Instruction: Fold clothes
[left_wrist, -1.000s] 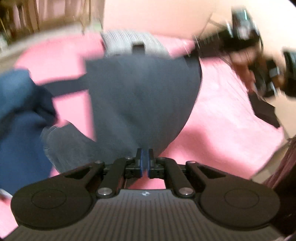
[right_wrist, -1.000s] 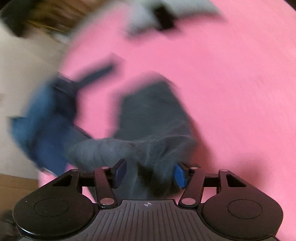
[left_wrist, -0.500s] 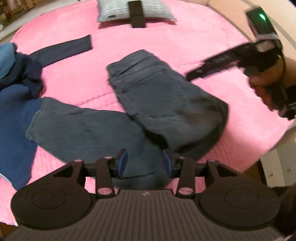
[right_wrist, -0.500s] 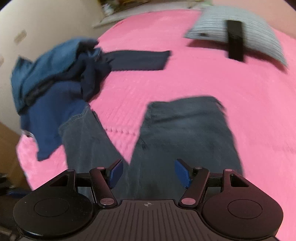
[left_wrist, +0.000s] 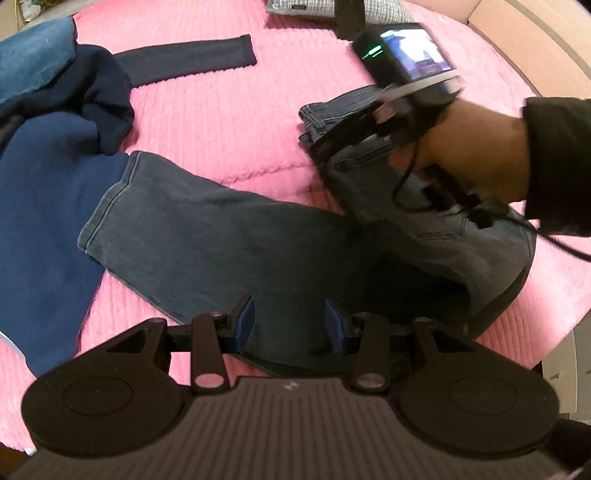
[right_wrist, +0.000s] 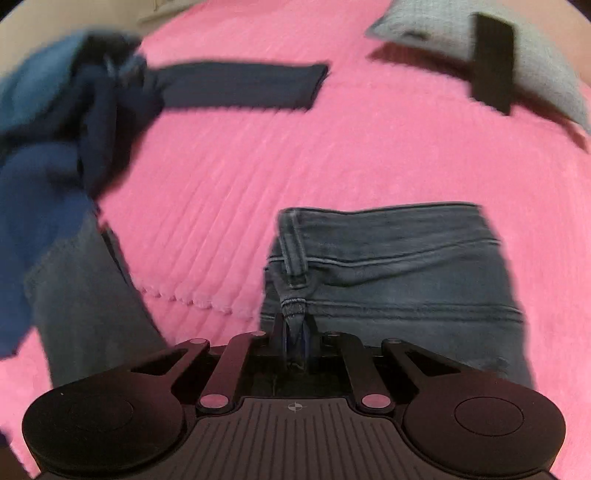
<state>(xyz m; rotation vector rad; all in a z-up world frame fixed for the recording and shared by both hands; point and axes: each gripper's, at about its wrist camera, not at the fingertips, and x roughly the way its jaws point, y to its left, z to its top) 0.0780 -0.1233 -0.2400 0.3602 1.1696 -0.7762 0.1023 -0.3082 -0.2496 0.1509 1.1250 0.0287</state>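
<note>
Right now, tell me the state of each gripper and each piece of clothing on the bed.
Left gripper: open, over the jeans.
Right gripper: shut on the jeans' waistband.
Jeans: partly folded, one leg spread flat.
Navy garment: crumpled, unfolded.
Grey pillow: lying flat.

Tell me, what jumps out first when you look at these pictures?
The bright pink blanket fills both views, with grey jeans sprawled across its middle. The right gripper is pinching the jeans' waistband, while the left gripper hangs open above a leg. A heap of blue clothes sits at the left edge.
</note>
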